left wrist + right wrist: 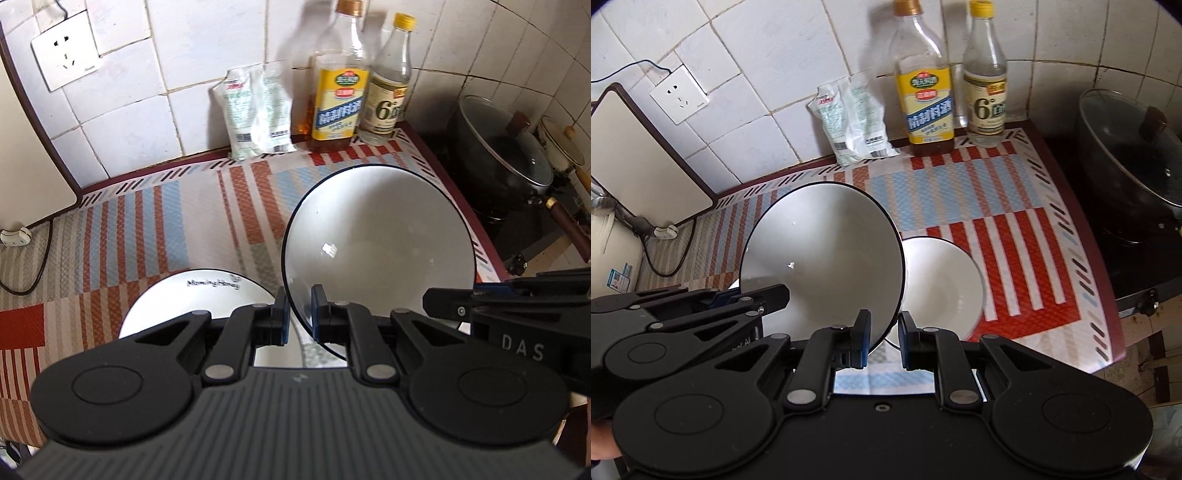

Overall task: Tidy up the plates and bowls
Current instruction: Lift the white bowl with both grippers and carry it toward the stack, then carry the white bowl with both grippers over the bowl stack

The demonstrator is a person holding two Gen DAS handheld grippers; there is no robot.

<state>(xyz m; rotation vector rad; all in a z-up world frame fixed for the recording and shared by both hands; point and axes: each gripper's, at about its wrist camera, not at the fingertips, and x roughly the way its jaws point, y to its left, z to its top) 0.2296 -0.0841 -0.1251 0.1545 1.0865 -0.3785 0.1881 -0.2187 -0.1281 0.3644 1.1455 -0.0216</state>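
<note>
White with a dark rim, the big bowl (376, 251) is tilted up off the striped mat (147, 229) on the table, empty, its mouth facing me. My left gripper (299, 314) and right gripper (883, 339) each have their jaws nearly closed, pinching its near rim from opposite sides. A plate (192, 295) lies flat at left, and a smaller empty bowl (942, 291) sits upright at right.

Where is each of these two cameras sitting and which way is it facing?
Left wrist: rides the left gripper, facing the tiled wall; its fingers straddle the large bowl rim, plate below; the right gripper enters at right.
Right wrist: rides the right gripper, same heading; fingers at that bowl's other rim, smaller bowl behind; left gripper enters at left.
Shared: large bowl, two bottles, striped mat.
</note>
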